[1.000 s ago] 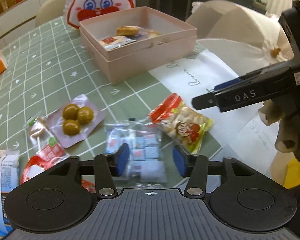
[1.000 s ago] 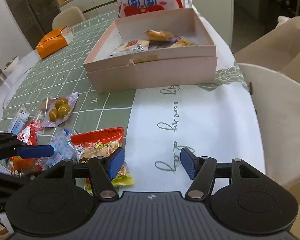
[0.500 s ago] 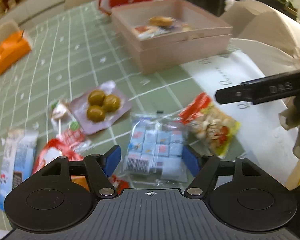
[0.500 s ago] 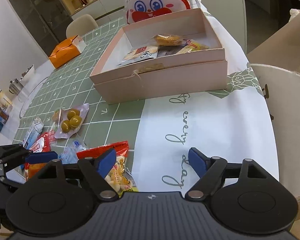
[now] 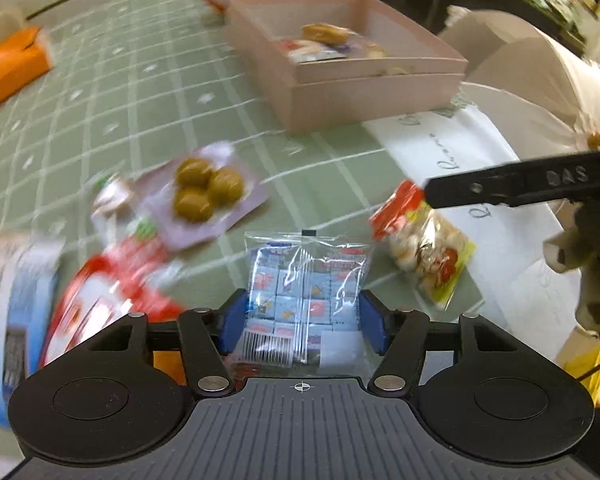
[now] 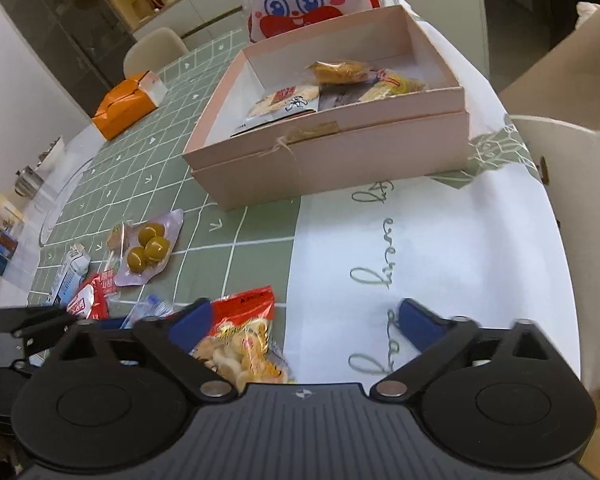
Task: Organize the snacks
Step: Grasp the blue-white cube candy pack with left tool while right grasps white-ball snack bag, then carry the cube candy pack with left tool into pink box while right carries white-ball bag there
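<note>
- Two blue pads of left gripper flank the clear crinkly candy packet, jaws spread, touching its sides or not: cannot tell.
- Packet lies flat on green checked tablecloth, long axis near-to-far, barcode end nearest.
- Right gripper released, over red-topped biscuit bag.
- Pink cardboard box far, holding snacks.

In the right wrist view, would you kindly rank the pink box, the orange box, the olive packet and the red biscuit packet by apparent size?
1. pink box, clearly largest.
2. orange box, olive packet and red biscuit packet: these look roughly alike. The orange box sits farthest away and the biscuit packet is partly hidden by the right gripper, so I won't rank them.
</note>
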